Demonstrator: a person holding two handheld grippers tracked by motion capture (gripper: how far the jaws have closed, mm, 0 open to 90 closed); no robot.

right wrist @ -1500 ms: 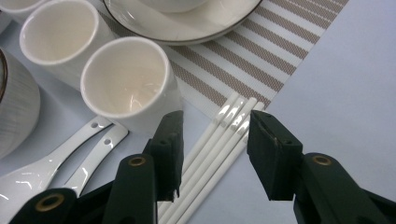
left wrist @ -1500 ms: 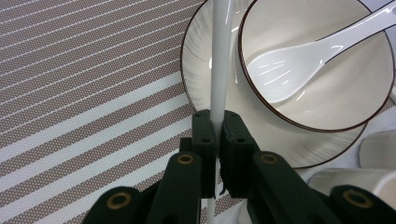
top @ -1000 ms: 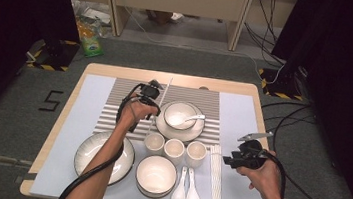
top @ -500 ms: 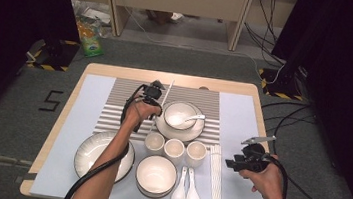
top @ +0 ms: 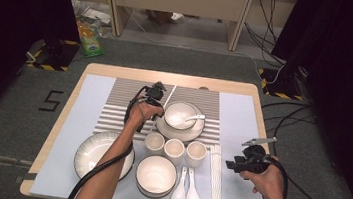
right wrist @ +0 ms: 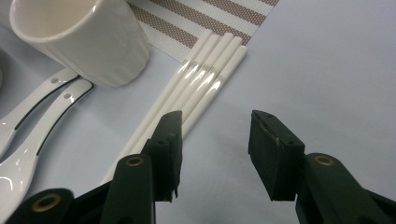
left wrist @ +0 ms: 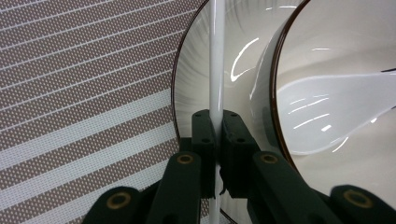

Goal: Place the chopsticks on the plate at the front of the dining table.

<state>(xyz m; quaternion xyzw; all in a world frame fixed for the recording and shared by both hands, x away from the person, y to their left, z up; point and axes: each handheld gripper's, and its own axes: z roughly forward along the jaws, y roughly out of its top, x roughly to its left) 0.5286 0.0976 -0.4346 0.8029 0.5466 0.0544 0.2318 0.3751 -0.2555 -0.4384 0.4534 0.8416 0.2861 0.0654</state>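
Your left tool [left wrist: 215,140] is clamped on one chopstick [left wrist: 216,56] right beside the bowl's plate [left wrist: 187,93], so it's picked up but not placed. Right tool [right wrist: 212,154] hangs half-open and empty just beside the chopstick bundle [right wrist: 196,84], untouched.

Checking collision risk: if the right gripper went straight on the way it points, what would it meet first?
Probably the bundle of white chopsticks, lying just ahead of the open right gripper on its left-jaw side. Between the jaws lies bare blue mat; depth is uncertain.

your left gripper [top: 158,91] clamps chopstick [left wrist: 216,56] left of bowl [top: 180,114] on saucer [top: 165,126]; your right gripper [right wrist: 212,154] over mat [top: 243,117], right of chopsticks [top: 215,182].
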